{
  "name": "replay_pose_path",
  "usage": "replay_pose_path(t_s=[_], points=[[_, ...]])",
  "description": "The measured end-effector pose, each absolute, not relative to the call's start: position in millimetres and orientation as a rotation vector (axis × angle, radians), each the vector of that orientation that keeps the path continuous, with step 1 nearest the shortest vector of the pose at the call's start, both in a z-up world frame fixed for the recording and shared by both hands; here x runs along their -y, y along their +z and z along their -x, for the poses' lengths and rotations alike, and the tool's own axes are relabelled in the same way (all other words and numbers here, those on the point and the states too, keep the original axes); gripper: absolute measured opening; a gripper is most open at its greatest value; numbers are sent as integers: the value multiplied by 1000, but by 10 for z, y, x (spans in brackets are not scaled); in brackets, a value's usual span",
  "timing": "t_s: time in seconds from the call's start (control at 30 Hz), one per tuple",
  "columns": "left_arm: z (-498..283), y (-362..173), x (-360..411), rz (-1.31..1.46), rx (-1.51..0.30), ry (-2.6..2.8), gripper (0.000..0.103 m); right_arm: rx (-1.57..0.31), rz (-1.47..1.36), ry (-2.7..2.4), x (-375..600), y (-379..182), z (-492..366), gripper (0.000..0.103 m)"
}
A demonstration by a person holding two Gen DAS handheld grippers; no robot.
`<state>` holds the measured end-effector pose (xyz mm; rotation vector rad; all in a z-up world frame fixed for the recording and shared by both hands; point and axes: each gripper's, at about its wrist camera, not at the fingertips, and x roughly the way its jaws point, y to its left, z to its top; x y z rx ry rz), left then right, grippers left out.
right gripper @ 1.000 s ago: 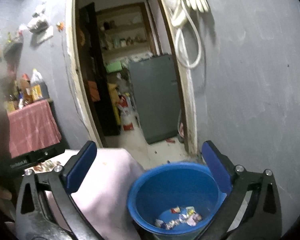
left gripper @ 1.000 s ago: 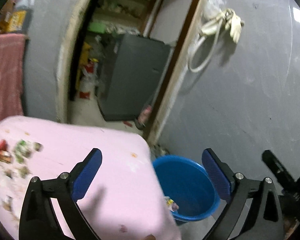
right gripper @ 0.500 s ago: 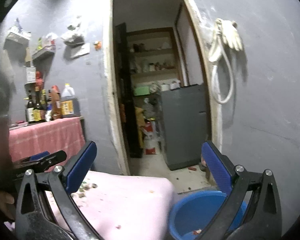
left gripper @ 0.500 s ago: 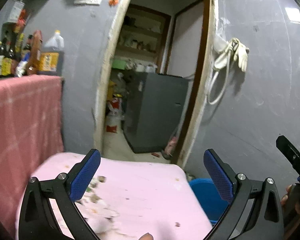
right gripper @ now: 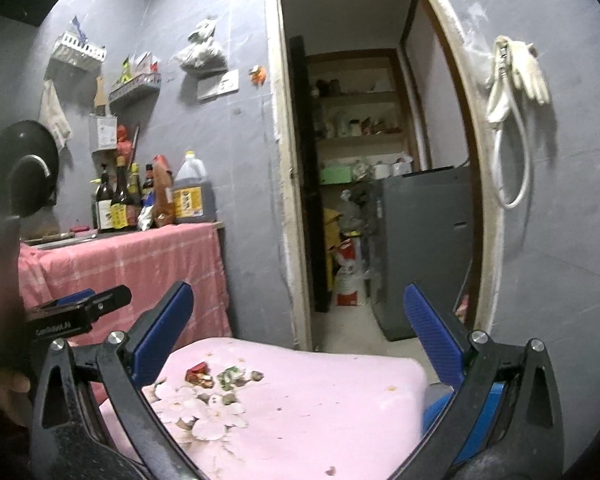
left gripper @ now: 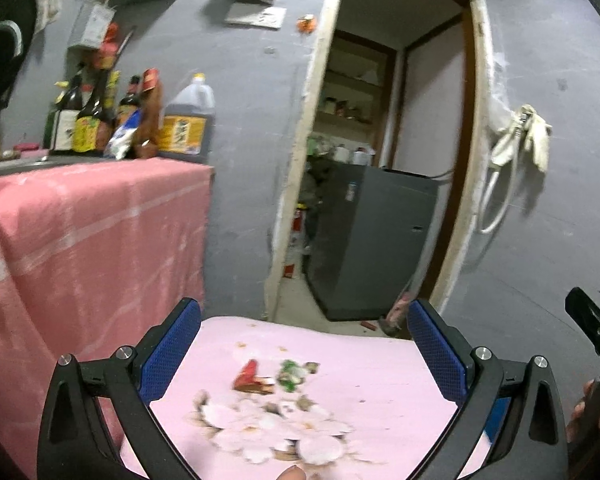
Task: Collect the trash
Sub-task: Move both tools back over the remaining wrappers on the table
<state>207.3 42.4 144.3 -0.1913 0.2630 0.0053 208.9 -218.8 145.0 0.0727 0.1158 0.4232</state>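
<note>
Pink surface (left gripper: 380, 364) carried 2 wrappers, red (left gripper: 252, 376) and green (left gripper: 292, 372). Both hand-held grippers, left (left gripper: 300, 356) and right (right gripper: 296, 340), hovered spread, empty. Step looked like reach; next: lower onto 1 wrapper, clamp.

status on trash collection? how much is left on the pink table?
Done: cannot tell from these views; only a sliver of the blue plastic bucket shows, contents hidden. In hand: nothing, left gripper and right gripper are both open and empty above the pink flowered tabletop. Left: the red wrapper, the green wrapper and small scraps beside them.
</note>
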Motion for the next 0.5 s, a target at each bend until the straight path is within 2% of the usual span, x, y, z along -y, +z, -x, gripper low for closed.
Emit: replay_pose_path(t_s=[0.5], points=[[-2550, 696, -929, 162, -484, 78, 101, -359, 4, 509, 1545, 772, -2756, 103]])
